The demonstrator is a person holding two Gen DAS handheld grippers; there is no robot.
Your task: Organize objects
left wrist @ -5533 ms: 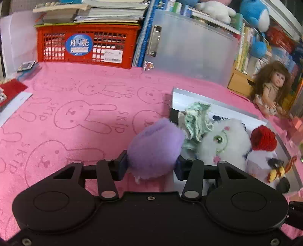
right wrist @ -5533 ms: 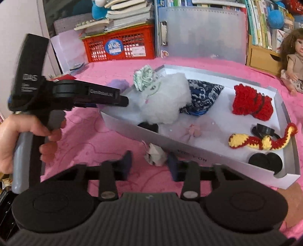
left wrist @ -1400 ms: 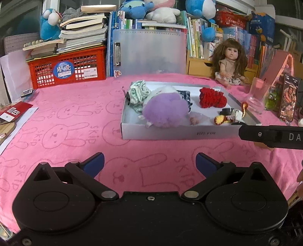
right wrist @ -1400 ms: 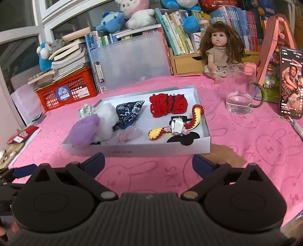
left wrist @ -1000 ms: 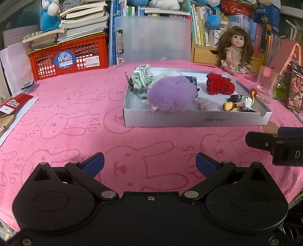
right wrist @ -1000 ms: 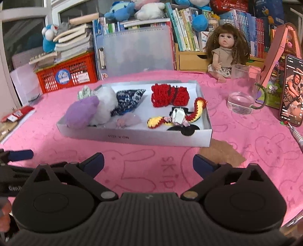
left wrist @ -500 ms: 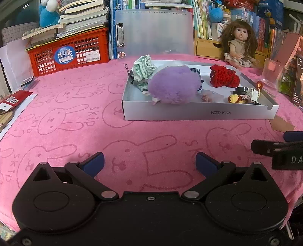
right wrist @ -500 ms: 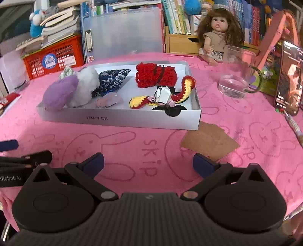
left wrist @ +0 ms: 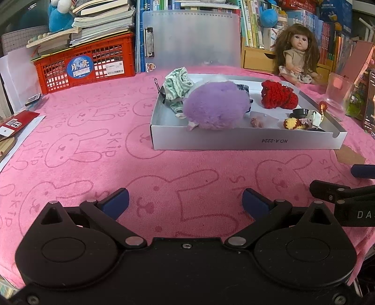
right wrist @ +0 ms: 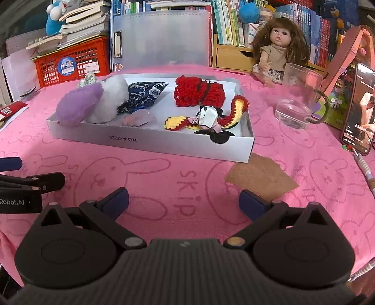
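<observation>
A pink bunny-print cloth (left wrist: 98,131) is covering the table, with a red crate (left wrist: 84,66) and bookshelves (right wrist: 229,21) standing behind. The white tray (right wrist: 150,143) is holding the purple pompom (left wrist: 215,109). The left gripper (left wrist: 185,203) and right gripper (right wrist: 184,201) are hovering empty, fingers spread wide.

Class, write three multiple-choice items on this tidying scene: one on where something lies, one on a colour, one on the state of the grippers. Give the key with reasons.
1. Where is the purple pompom?
A. on the pink cloth outside the box
B. inside the white box, at its left end
C. in the red basket

2. What colour is the knitted bundle at the back of the box?
A. red
B. green
C. white

3. How do the left gripper and right gripper stand?
A. both shut on toys
B. one open, one shut
C. both open, holding nothing

Key: 1 B, it rests within the box walls; 2 A, the yarn is plainly red; 3 C, both sets of fingers are spread over bare cloth.
</observation>
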